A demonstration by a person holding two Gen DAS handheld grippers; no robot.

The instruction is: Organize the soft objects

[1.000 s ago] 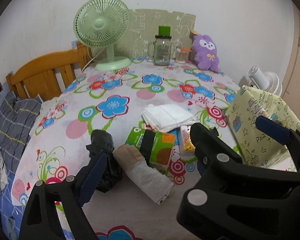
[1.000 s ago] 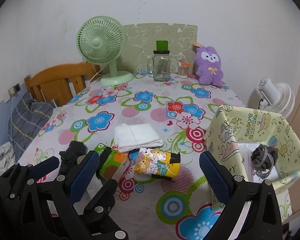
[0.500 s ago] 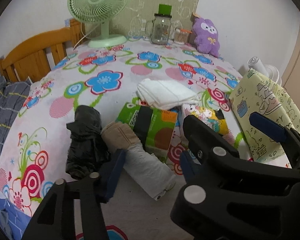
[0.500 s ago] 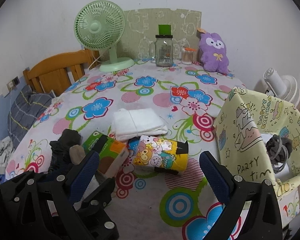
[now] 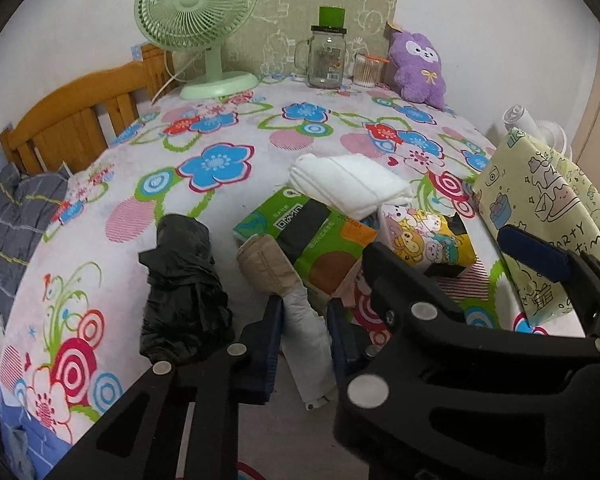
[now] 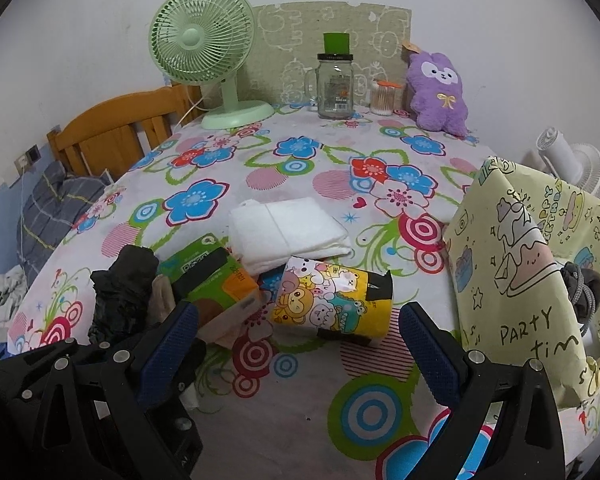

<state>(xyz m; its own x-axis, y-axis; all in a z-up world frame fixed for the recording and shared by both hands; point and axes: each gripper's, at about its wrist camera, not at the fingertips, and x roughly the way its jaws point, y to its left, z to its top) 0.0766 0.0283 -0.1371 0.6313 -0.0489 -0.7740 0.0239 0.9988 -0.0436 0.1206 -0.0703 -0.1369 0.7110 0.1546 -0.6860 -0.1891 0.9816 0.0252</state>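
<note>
The left gripper point(image 5: 304, 320) is clamping the rolled sock point(image 5: 300, 312) mid-length, best lifted straight up, clear of the tissue pack point(image 5: 300, 232), while the right gripper point(image 6: 300, 344) is hovering open.

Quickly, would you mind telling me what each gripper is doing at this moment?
Left gripper: closed around the rolled beige-and-white cloth.
Right gripper: open, holding nothing, above the tablecloth.

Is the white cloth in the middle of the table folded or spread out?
Folded. The white cloth lies as a compact, layered rectangle with stacked edges showing at its near side, partly resting on the green tissue pack.
</note>
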